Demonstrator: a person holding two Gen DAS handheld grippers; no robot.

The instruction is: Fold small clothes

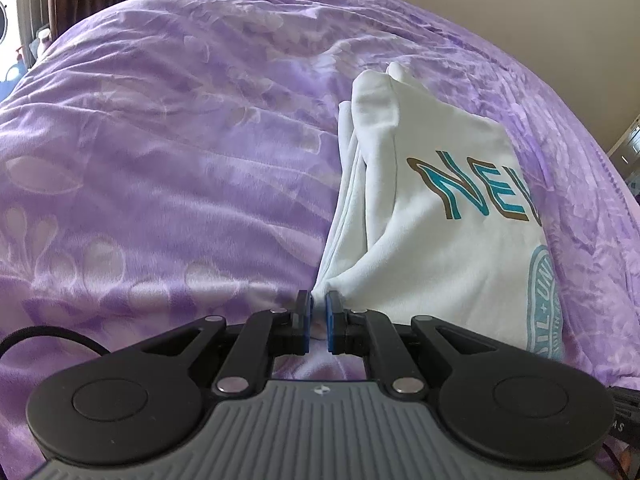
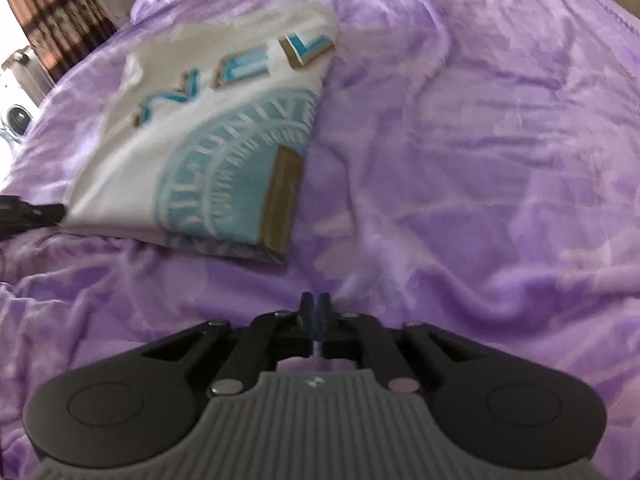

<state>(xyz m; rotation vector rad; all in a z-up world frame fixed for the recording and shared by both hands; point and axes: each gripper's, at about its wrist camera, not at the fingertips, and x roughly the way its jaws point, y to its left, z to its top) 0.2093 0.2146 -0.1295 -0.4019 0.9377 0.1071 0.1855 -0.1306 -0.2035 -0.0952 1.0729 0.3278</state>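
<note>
While the white shirt (image 1: 440, 248) lies folded on the purple bedspread (image 1: 160, 160), the left hand-held gripper (image 1: 318, 308) pinches a bunched corner of its cloth between the blue pads (image 1: 306, 320), the jaws drawn nearly together on the fabric. Seen from the left wrist, the shirt runs away from that gripper toward the far edge of the bed, its layered folds stacked along the left side and teal lettering and part of a round teal emblem showing on top. A black cable (image 1: 48, 336) loops over the bedspread at the lower left of this view.

From the right wrist, the shirt (image 2: 192, 152) sits to the upper left, with the lettering, the round emblem and a brown bar along its near right edge; this picture is blurred, so the print cannot be read fully. The right hand-held gripper (image 2: 316, 308) is closed with nothing between its pads, hanging over bare bedspread (image 2: 480, 160) near the shirt's closest corner but apart from it. A dark part of the other gripper (image 2: 28, 212) touches the shirt's left corner at the frame's left edge. Striped curtains (image 2: 52, 12) stand beyond the bed's far left corner
</note>
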